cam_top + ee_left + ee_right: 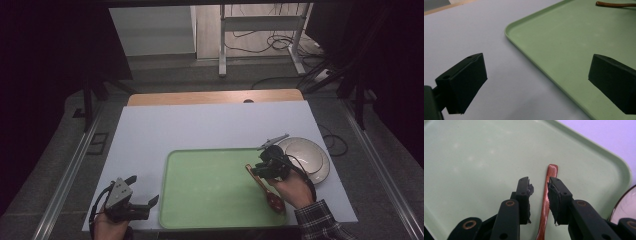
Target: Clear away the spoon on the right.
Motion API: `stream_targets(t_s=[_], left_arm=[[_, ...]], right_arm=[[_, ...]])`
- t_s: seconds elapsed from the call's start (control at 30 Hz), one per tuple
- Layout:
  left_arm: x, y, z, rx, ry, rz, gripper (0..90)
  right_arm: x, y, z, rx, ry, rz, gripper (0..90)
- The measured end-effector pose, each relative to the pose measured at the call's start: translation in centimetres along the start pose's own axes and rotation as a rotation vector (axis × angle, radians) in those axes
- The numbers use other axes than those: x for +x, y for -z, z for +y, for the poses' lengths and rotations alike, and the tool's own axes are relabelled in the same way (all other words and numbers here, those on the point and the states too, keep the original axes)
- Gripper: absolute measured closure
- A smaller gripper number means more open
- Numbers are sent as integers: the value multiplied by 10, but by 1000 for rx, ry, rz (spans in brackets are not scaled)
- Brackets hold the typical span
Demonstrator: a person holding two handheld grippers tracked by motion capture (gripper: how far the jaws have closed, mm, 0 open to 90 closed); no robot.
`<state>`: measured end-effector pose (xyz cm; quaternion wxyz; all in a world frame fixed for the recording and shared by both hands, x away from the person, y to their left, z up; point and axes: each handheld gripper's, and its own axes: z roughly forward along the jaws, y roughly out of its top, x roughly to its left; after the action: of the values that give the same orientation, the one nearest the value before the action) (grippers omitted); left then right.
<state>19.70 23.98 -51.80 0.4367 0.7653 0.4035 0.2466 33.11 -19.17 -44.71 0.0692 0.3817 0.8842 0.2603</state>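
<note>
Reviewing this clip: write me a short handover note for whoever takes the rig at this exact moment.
Right tongs: jaws narrow, straddling the wooden spoon's handle; a gap shows on the left side, so not yet clamped.
Left tongs: open, idle over the near left edge of the green tray, holding nothing.
Spoon lies on the tray's right side, bowl end toward the person. White bowl sits on the table right of the tray.
Done: spoon approached. Left: close, lift, place it.

The room is dim, with dark areas at both sides. A grey floor [60,165] surrounds the white table [200,125]. Behind it stands a metal-legged stand [260,30], with cables [260,42] trailing on the floor beneath.
</note>
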Motion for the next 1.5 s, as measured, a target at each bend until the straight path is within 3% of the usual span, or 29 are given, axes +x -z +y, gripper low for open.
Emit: stream_targets(t_s=[0.43, 0.67, 0.8, 1.3, 1.5], left_arm=[[0, 0, 0, 0, 1, 0, 17], [0, 0, 0, 1, 1, 0, 17], [0, 0, 0, 1, 0, -1, 17], [0, -1, 0, 6, -2, -3, 18], [-1, -1, 0, 10, -7, -2, 18]], right_arm=[[3, -11, -21, -54, 26, 4, 738], [3, -19, -38, -105, 22, -11, 836], [7, -25, -42, -95, 52, -26, 895], [8, -40, -45, -63, 84, -49, 899], [4, -42, -46, -52, 76, -54, 898]])
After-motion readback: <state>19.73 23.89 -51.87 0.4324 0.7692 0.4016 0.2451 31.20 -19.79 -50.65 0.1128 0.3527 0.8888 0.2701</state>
